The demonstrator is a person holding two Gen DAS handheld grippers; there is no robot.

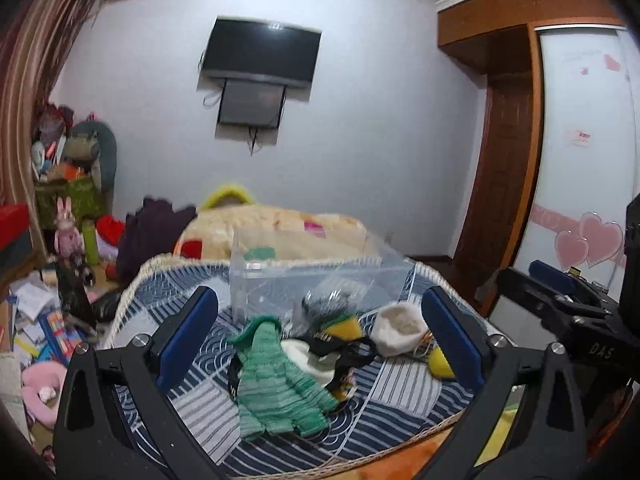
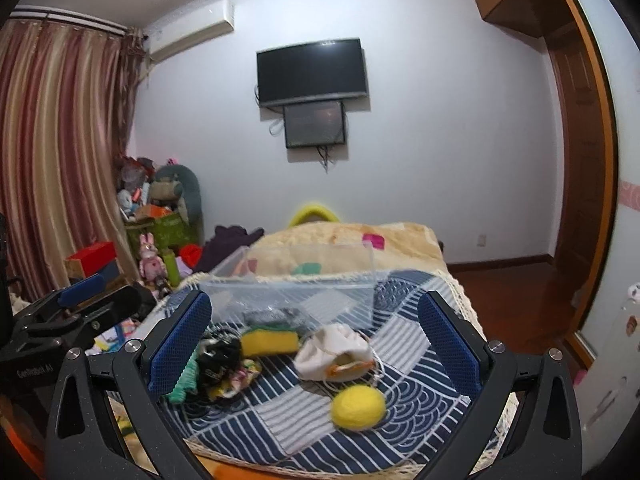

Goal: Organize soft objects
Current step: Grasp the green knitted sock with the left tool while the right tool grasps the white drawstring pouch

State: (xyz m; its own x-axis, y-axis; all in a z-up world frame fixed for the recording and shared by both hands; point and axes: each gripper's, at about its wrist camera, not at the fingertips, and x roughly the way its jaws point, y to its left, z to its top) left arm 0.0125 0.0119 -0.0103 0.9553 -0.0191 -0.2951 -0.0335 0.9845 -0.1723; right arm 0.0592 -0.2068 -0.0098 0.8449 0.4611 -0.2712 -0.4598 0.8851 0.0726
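Observation:
Soft items lie on a blue-and-white patterned mat (image 1: 404, 384) on the bed. A green knitted glove (image 1: 276, 384) lies nearest my left gripper (image 1: 320, 344), which is open and empty above the mat. A white pouch (image 1: 400, 328), a yellow sponge (image 2: 270, 342), a black strap (image 2: 220, 358) and a yellow felt ball (image 2: 358, 406) lie around it. A clear plastic bin (image 2: 296, 292) stands behind them. My right gripper (image 2: 316, 346) is open and empty over the pile; the white pouch (image 2: 334, 354) sits between its fingers.
A beige blanket (image 2: 340, 244) covers the far bed. Toys, boxes and papers clutter the floor at left (image 1: 44, 320). A TV (image 2: 312, 72) hangs on the wall. A wardrobe and wooden door (image 1: 500, 160) stand at right. The right gripper (image 1: 560, 300) shows in the left view.

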